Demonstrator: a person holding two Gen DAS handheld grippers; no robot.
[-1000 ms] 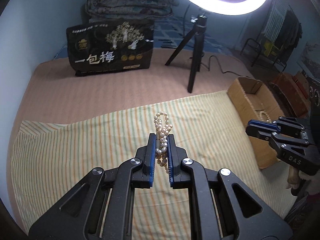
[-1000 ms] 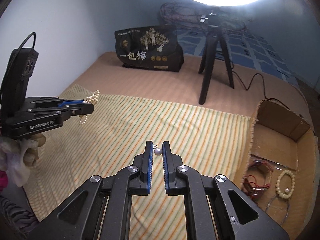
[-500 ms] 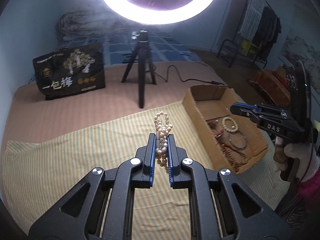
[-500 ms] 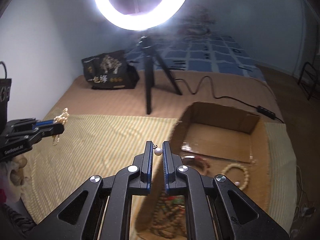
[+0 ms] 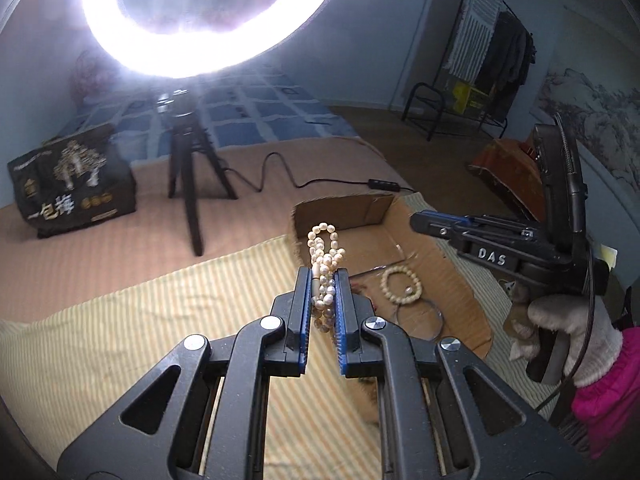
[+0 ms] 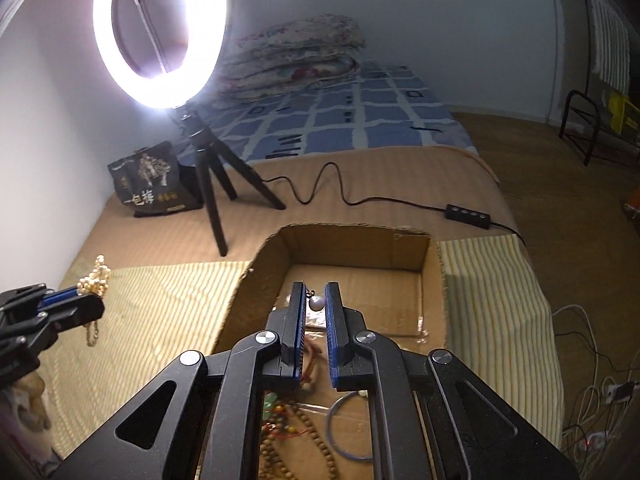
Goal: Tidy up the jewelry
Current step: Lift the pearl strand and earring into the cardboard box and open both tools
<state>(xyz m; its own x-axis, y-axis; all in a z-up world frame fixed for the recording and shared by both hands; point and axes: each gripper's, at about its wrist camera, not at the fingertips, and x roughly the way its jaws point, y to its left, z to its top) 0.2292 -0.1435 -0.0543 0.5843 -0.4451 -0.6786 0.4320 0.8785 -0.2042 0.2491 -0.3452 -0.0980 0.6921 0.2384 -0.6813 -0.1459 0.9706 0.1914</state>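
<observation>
I see a cream-white pearl necklace (image 5: 323, 256) between black fingers (image 5: 301, 304) lined with blue pads, over a cloth (image 5: 160, 320) striped yellow and pale green. The cardboard box (image 6: 256, 280) is plain brown, and the bed cover (image 6: 360, 120) behind is checked blue and white. My glove (image 5: 568, 332) is off-white, the sleeve (image 5: 608, 392) bright pink.

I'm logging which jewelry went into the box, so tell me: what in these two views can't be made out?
- Left wrist view: the pearl strand's lower end, hidden between the left tongs.
- Right wrist view: what the small pearl hangs from; too fine. Right tongs cover the near floor of the cardboard box.
- Wooden bead strings: cut off by the bottom edge.
</observation>
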